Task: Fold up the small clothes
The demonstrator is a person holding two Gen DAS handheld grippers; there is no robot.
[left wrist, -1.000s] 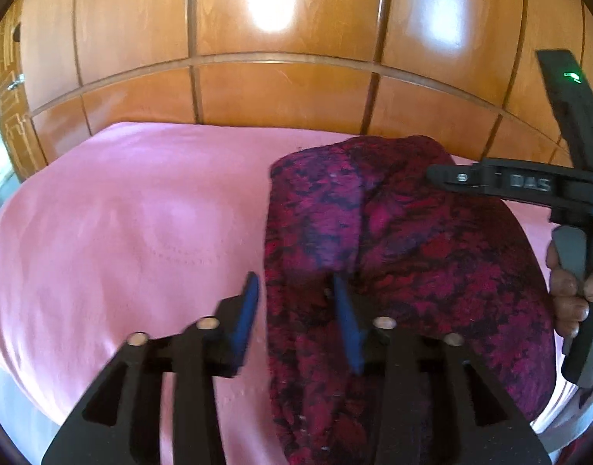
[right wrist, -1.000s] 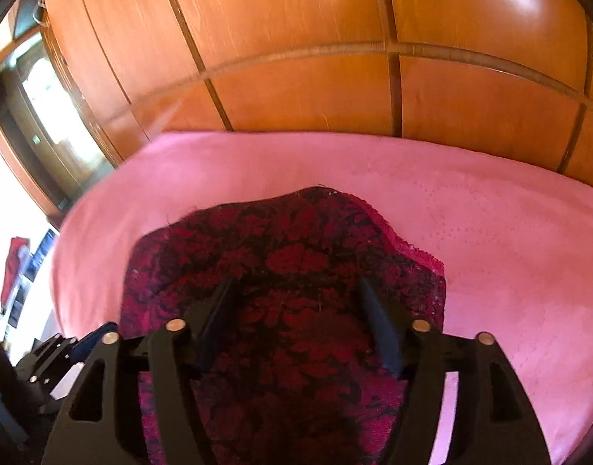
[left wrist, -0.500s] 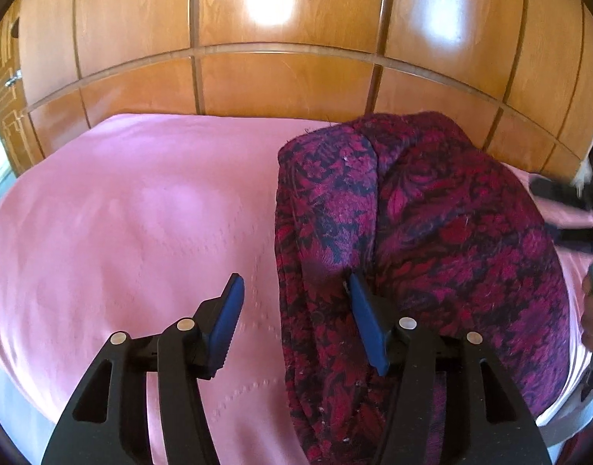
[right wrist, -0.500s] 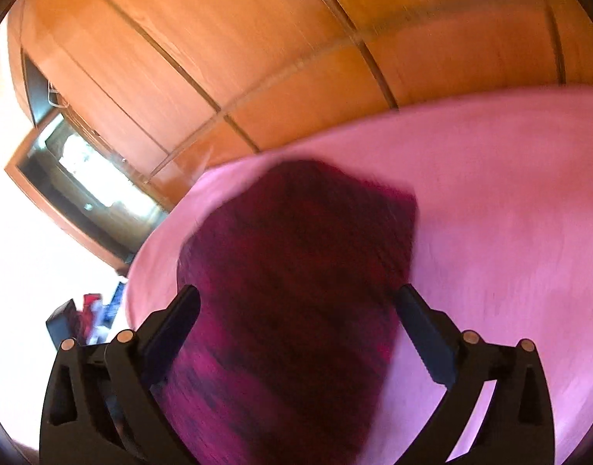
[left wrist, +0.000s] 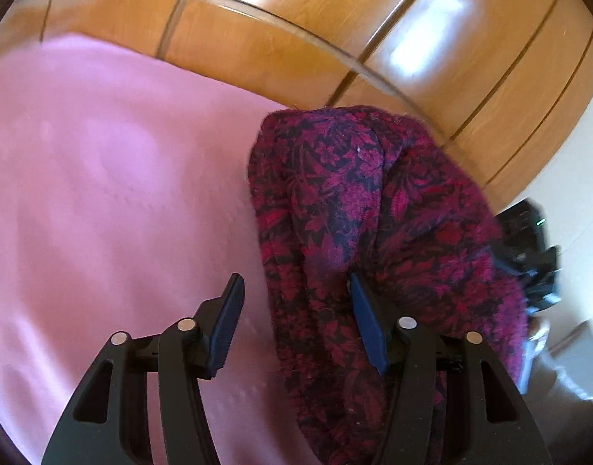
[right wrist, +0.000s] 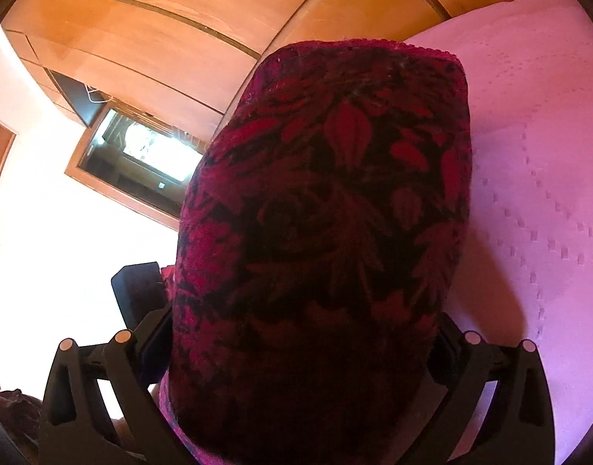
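A dark red and black flowered garment (left wrist: 393, 213) lies bunched on the pink bed sheet (left wrist: 102, 193). My left gripper (left wrist: 296, 321) sits low at the garment's left edge. Its jaws are closing, with the edge of the cloth between the blue pads (left wrist: 364, 325); the left pad stands clear of the fabric over bare sheet. In the right wrist view the same garment (right wrist: 335, 193) fills the middle and drapes over my right gripper (right wrist: 300, 329). Its jaws stand wide and are closing slightly, the fingertips hidden under the cloth. The right gripper (left wrist: 529, 248) also shows past the garment's right side.
Glossy wooden panels (left wrist: 296, 31) rise behind the bed. The sheet (right wrist: 548, 193) spreads out to the right of the garment. A framed window or screen (right wrist: 141, 155) sits on a white wall to the left. A dark block (right wrist: 135, 290) shows beside the cloth.
Both views have rolled and sunk toward the bed. The left jaws widened, then narrowed around the garment's edge. The right jaws spread wider, and the cloth now covers their tips.
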